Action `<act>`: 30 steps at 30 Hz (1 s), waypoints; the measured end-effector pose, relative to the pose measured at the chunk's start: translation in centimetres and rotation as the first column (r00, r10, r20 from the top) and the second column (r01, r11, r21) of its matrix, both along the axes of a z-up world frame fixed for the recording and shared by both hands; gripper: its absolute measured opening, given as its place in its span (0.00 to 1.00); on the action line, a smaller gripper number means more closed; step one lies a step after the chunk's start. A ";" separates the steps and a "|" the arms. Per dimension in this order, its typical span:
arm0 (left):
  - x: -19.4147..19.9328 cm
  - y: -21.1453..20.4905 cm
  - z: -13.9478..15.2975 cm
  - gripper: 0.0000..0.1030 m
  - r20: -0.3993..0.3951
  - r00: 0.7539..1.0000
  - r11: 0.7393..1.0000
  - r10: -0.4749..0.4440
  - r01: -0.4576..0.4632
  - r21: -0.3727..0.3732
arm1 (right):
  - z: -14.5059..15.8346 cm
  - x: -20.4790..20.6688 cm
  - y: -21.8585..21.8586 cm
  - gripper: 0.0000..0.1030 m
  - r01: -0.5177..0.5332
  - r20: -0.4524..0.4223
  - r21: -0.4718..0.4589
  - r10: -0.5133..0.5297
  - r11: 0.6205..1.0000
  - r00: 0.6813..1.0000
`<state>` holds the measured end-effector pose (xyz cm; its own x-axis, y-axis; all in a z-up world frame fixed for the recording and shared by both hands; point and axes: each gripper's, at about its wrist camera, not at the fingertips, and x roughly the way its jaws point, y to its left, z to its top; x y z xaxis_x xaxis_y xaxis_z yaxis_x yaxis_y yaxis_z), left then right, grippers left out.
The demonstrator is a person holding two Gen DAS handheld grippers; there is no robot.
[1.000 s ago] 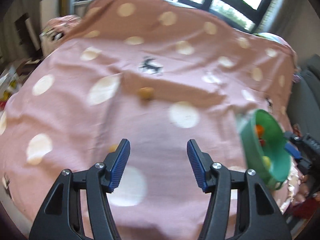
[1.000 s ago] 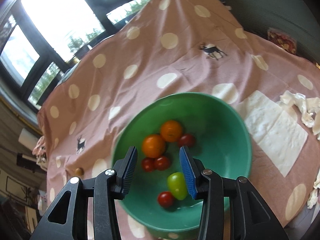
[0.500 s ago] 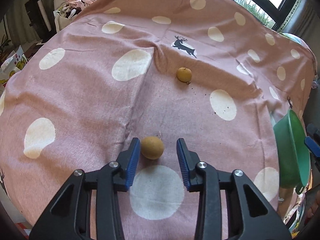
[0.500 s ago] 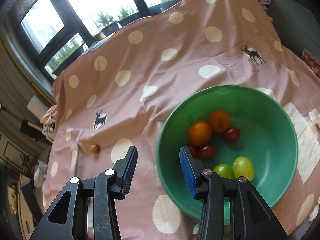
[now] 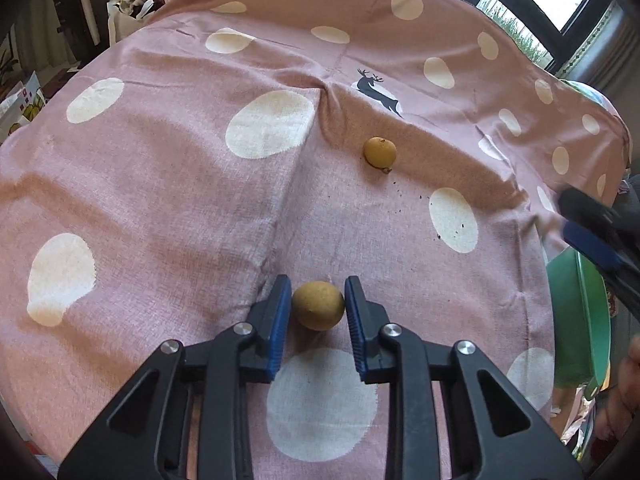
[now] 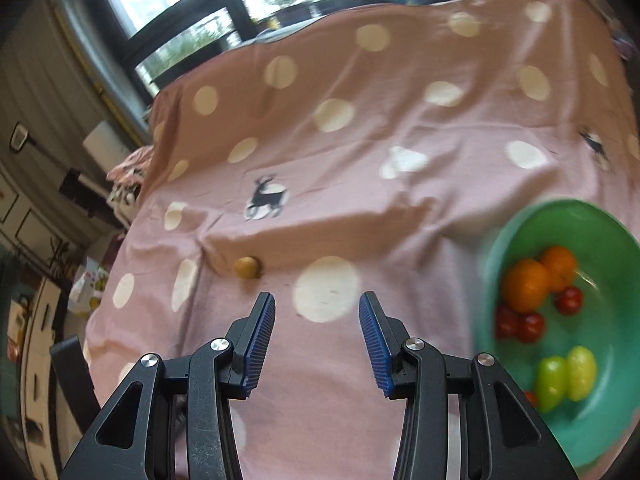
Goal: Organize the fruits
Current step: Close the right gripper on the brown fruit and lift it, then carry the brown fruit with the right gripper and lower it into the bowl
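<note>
A small tan round fruit [image 5: 318,305] lies on the pink polka-dot cloth [image 5: 160,184] between the pads of my left gripper [image 5: 316,300], whose jaws stand close on both sides of it; contact is unclear. A second tan fruit [image 5: 380,152] lies farther off and also shows in the right wrist view [image 6: 247,267]. My right gripper [image 6: 317,322] is open and empty above the cloth; it also shows in the left wrist view [image 5: 592,236]. The green bowl [image 6: 616,256] at its right holds oranges [image 6: 525,285], red tomatoes [image 6: 530,327] and green fruits [image 6: 552,380].
The bowl's rim [image 5: 576,320] shows at the right edge of the left wrist view. Windows [image 6: 240,20] run behind the table. Clutter and cupboards [image 6: 36,280] stand at the left, beyond the cloth's edge.
My left gripper has moved in around the near tan fruit and its jaws have narrowed. My right gripper has swung left, away from the bowl, which now sits at the view's right edge.
</note>
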<state>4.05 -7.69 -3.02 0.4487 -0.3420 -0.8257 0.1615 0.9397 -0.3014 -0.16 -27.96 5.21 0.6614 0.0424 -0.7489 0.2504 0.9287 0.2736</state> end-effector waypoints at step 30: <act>-1.6 1.5 4.0 0.26 0.109 0.994 0.995 0.011 0.000 -0.102 | -3.6 7.6 5.2 0.27 -0.084 -0.052 -0.038 0.082 0.996 0.995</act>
<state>2.45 -6.19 0.97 0.5365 -0.4190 -0.7325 0.1939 0.9060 -0.3762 7.43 -22.79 1.61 0.6180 0.0651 -0.7835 0.1844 0.9568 0.2249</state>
